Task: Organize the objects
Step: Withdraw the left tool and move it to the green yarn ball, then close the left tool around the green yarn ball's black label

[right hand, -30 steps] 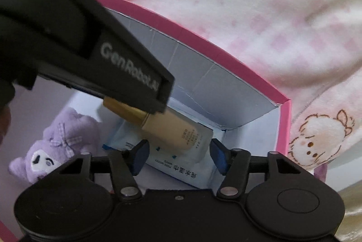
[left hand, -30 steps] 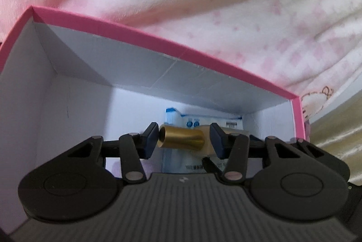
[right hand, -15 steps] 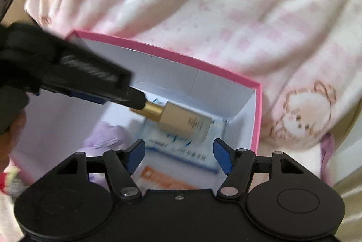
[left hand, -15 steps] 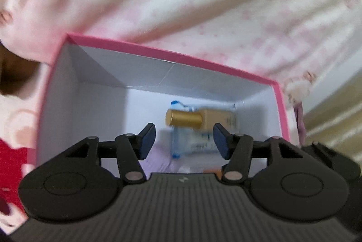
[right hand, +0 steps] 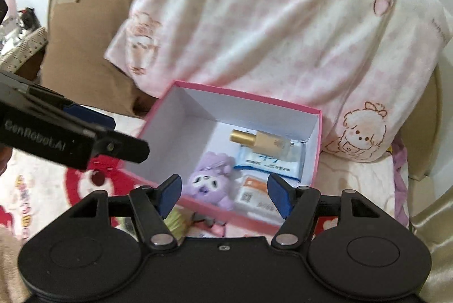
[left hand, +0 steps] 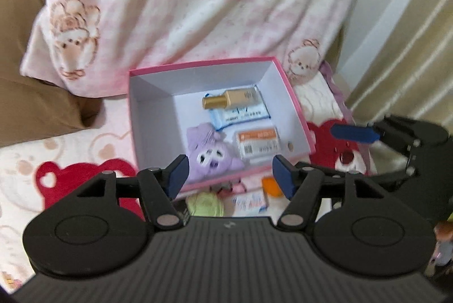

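Observation:
A pink box [left hand: 198, 67] with white inside stands on the bed; it also shows in the right wrist view [right hand: 243, 93]. In it lie a gold-capped bottle [left hand: 230, 100] [right hand: 260, 143] on a white-and-blue packet [left hand: 240, 116] [right hand: 269, 161], a purple plush [left hand: 211, 154] [right hand: 208, 182] and an orange-and-white packet [left hand: 259, 143] [right hand: 252, 194]. My left gripper [left hand: 229, 175] is open and empty, above the box's near side. My right gripper [right hand: 223, 191] is open and empty, also over the near edge.
A pink-and-white pillow [left hand: 198, 0] leans behind the box. A brown cushion [left hand: 34, 93] lies at the left. In front of the box lie a green item [left hand: 203, 204], an orange item [left hand: 271, 187] and a small packet [left hand: 250, 202]. The bedsheet has red bear prints [left hand: 56, 172].
My left gripper let go of the gold-capped bottle, which now lies in the box. Both grippers pulled back and up, away from the box.

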`<state>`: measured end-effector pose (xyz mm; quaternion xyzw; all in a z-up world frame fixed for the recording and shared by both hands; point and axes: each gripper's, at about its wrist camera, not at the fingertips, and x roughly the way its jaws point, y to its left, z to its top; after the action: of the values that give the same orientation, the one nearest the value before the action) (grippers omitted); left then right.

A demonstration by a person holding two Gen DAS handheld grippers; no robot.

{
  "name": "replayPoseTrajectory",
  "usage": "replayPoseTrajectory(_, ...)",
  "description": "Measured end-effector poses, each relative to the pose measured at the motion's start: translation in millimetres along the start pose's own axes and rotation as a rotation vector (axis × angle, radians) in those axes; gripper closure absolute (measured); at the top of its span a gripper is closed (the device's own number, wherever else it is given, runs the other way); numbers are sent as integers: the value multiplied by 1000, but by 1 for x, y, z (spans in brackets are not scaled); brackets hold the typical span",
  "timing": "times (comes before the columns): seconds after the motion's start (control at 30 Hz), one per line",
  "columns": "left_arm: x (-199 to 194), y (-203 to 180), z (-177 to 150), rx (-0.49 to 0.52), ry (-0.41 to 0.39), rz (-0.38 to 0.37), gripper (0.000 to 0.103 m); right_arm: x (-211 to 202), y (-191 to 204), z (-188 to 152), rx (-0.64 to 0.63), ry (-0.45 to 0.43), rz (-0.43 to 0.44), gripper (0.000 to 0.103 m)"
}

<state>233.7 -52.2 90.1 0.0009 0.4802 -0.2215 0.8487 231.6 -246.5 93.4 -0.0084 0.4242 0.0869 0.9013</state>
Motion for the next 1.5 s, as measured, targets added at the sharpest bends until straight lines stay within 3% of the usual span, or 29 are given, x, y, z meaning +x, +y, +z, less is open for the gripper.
replayPoseTrajectory(0.27,-60,-4,-45,43,-5,-19,28,-62,27,-24,-32,-56,29,24)
replayPoseTrajectory(0.67,-62,10,-106,25,5,-86,27,-83,88,-78,-148,-106,49,22)
replayPoseTrajectory(0.87,-36,28,-122,-10,-14,-123,27,-61,99,-99,-113,-142,80,22)
replayPoseTrajectory(1.17,32,69,-132,-120,-24,-121,27,1,100,-120,-110,-205,85,22)
replayPoseTrajectory(1.4,80,92,-138,-199,-59,-91,27,60,99,-128,-157,-171,61,20)
replayPoseTrajectory(1.5,85,89,-148,-182,-136,-31,28,81,97,-130,-153,-149,71,20)
